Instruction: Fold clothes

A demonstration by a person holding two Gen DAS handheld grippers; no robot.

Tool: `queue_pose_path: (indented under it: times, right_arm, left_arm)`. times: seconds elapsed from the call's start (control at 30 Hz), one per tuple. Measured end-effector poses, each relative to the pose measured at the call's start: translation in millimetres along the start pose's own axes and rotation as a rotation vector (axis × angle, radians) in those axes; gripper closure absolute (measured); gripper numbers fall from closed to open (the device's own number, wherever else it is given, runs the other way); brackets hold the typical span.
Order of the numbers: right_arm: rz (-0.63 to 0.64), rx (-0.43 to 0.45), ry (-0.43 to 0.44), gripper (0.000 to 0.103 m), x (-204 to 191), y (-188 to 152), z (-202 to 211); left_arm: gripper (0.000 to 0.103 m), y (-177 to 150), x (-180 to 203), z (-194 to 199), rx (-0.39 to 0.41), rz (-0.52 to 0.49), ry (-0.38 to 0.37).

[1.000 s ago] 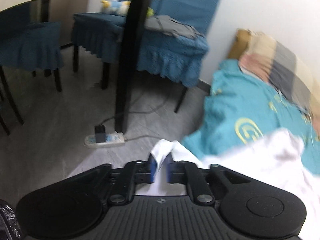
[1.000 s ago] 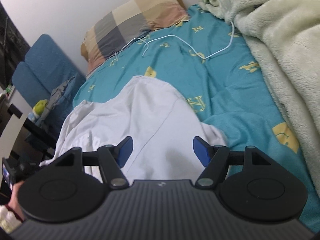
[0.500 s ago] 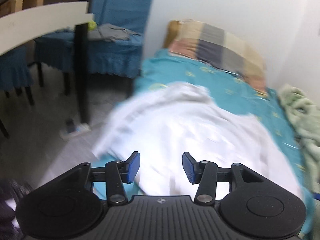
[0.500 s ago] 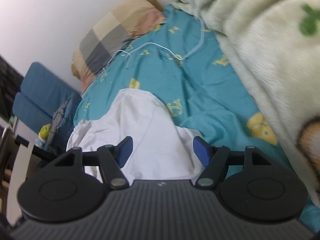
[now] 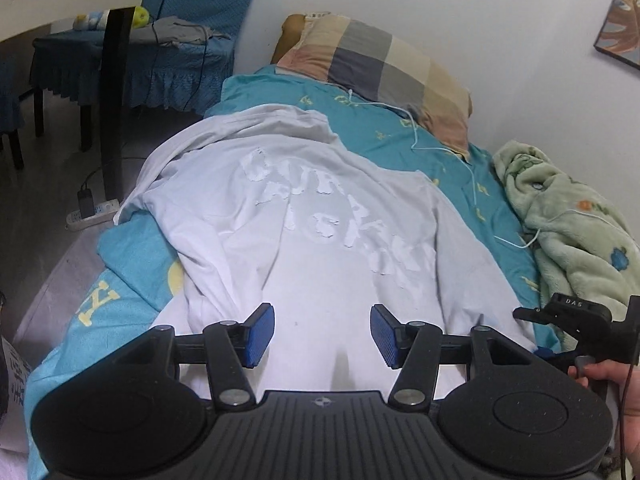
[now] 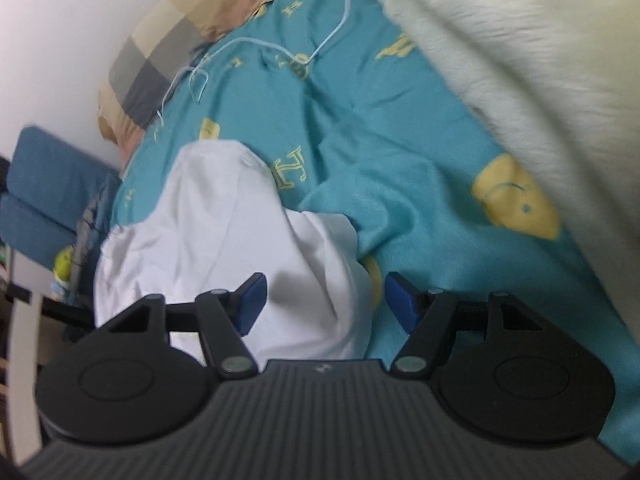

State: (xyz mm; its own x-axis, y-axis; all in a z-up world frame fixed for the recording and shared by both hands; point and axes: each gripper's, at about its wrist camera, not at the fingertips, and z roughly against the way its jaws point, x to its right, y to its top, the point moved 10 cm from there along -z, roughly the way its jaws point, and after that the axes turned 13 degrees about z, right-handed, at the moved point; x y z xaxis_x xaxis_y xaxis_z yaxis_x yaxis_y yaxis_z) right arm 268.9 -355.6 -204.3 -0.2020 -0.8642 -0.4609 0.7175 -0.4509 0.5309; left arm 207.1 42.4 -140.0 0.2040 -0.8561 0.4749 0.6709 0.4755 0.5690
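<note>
On the teal bed, white T-shirt spread flat, left gripper and right gripper both released, hovering above it.

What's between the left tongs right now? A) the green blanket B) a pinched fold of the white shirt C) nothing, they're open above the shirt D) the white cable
C: the left tongs stand wide apart, with the white shirt spread on the bed beneath them and not pinched.
</note>
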Motion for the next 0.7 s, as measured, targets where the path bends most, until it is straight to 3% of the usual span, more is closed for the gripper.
queue_pose_path:
  times: [0.03, 0.07, 0.1, 0.27, 0.43, 0.63, 0.7]
  right_arm:
    - [0.052, 0.007, -0.026, 0.079, -4, 3, 0]
    - [0.104, 0.014, -0.053, 0.095, -8, 6, 0]
    - [0.151, 0.027, -0.074, 0.097, -13, 11, 1]
    - [0.318, 0.187, -0.175, 0.099, -32, 65, 28]
    - [0.492, 0.354, -0.312, 0.099, -48, 127, 54]
    - [0.708, 0.278, -0.483, 0.099, -23, 140, -8]
    - [0.690, 0.236, -0.470, 0.099, -11, 133, -24]
  left_arm:
    - [0.047, 2, -2, -4, -0.002, 0.000, 0.003]
    - [0.048, 5, -2, -8, -0.002, -0.003, 0.006]
    - [0.048, 7, -2, -11, -0.003, -0.004, 0.006]
    - [0.048, 10, 8, -10, 0.006, -0.011, -0.034]
    - [0.048, 11, 10, -7, 0.018, -0.038, -0.013]
    - [0.047, 16, -4, -21, 0.009, -0.055, 0.058]
    - [0.047, 17, -12, -30, -0.004, -0.059, 0.089]
